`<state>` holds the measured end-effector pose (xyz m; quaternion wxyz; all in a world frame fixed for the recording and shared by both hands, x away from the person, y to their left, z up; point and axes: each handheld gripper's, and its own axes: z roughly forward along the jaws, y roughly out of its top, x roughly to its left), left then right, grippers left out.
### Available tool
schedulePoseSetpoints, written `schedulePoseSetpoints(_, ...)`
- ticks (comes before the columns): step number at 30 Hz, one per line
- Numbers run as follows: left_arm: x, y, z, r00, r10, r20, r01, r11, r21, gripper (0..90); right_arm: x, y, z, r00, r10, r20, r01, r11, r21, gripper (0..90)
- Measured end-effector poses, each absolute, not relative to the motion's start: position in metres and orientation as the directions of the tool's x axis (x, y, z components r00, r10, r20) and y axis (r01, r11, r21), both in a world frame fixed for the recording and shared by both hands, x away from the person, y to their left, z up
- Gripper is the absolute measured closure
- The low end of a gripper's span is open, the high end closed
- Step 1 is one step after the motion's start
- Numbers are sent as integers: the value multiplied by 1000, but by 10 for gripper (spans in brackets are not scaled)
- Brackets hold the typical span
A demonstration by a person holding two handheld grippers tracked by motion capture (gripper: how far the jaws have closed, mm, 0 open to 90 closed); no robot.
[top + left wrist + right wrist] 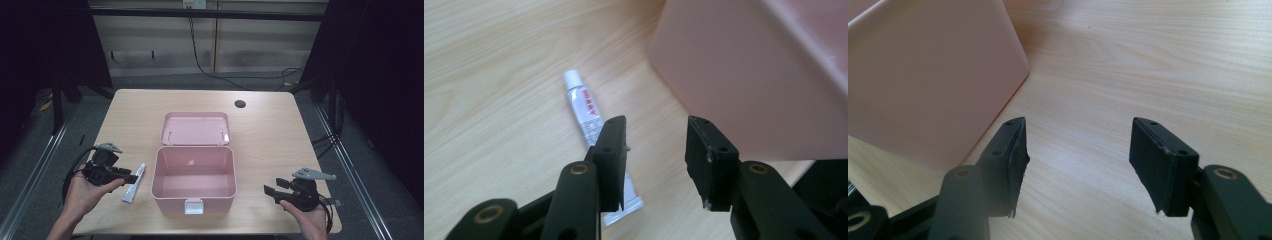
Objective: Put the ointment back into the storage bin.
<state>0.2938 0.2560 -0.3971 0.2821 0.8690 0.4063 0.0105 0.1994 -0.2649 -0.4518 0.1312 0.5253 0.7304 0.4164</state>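
An open pink box [156, 172] stands mid-table, its lid [196, 127] laid back flat behind it and a white latch [194, 206] on its front. A white tube [134, 184] with red print lies on the wood just left of the box. My left gripper [135, 177], held in a hand, hovers over the tube, pointing toward the box. In the left gripper view the jaws [656, 122] stand apart with nothing between them; the tube [584, 107] runs under the left jaw, and the box wall [749, 75] is close on the right. My right gripper [272, 186] is right of the box, open [1080, 125] over bare wood, box wall [923, 75] at its left.
The wooden table [270, 135] has a dark round cable hole [240, 104] at the back right. Black cables [200, 55] trail on the floor behind the table. The right gripper sits near the table's front right corner.
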Motion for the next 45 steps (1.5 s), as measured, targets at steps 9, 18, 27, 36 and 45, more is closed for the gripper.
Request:
schedulePoseSetpoints(9, 313, 253, -408, 636, 739, -223, 747, -515, 421, 637, 200, -265, -452, -415, 876, 247, 658, 101, 747, 403)
schedulePoseSetpoints(18, 320, 243, -421, 611, 758, -230, 775, -513, 370, 669, 199, -265, -451, -408, 879, 247, 656, 95, 748, 385)
schedulePoseSetpoints(27, 336, 246, -435, 591, 765, -256, 799, -514, 311, 645, 200, -265, -452, -402, 881, 251, 660, 89, 746, 385)
schedulePoseSetpoints(36, 339, 245, -444, 580, 782, -230, 808, -514, 289, 641, 200, -264, -452, -403, 880, 250, 662, 92, 744, 384)
schedulePoseSetpoints(45, 342, 242, -455, 573, 793, -206, 813, -520, 260, 656, 200, -265, -451, -399, 882, 251, 661, 87, 745, 380)
